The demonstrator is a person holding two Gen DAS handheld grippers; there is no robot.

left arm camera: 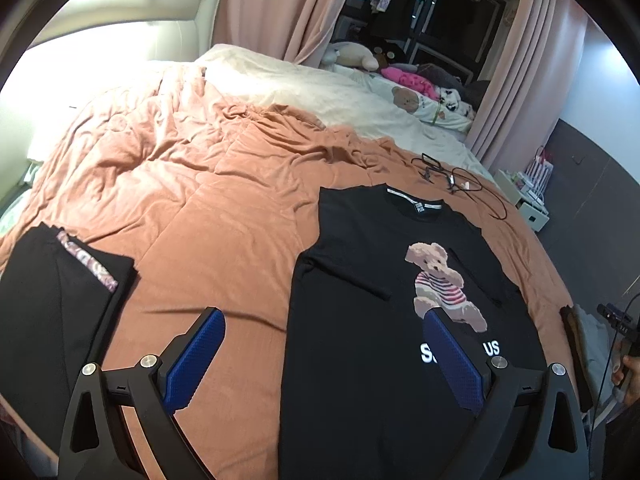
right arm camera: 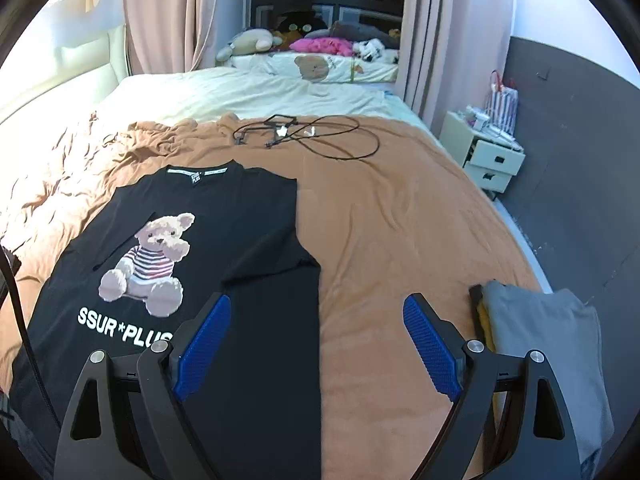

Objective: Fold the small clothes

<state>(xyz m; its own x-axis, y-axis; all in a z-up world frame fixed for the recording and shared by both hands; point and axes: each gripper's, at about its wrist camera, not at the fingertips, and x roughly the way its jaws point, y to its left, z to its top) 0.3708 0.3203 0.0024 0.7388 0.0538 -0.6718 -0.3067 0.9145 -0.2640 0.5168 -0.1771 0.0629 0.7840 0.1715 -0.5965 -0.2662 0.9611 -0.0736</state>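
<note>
My left gripper [left arm camera: 324,354] and right gripper [right arm camera: 316,344] hover, jaws wide and empty — black T-shirt [right arm camera: 240,240] lies between, collar away, sleeves folded in.

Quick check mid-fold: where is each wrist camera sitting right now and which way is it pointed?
Left wrist: above the bed's near edge, facing the window; open left gripper straddles the T-shirt's left edge; folded black garment left; a hand at far right.
Right wrist: same edge, further right, facing the window; open right gripper straddles the shirt's right edge; grey stack right.
Shared: T-shirt, cable, orange blanket.
</note>
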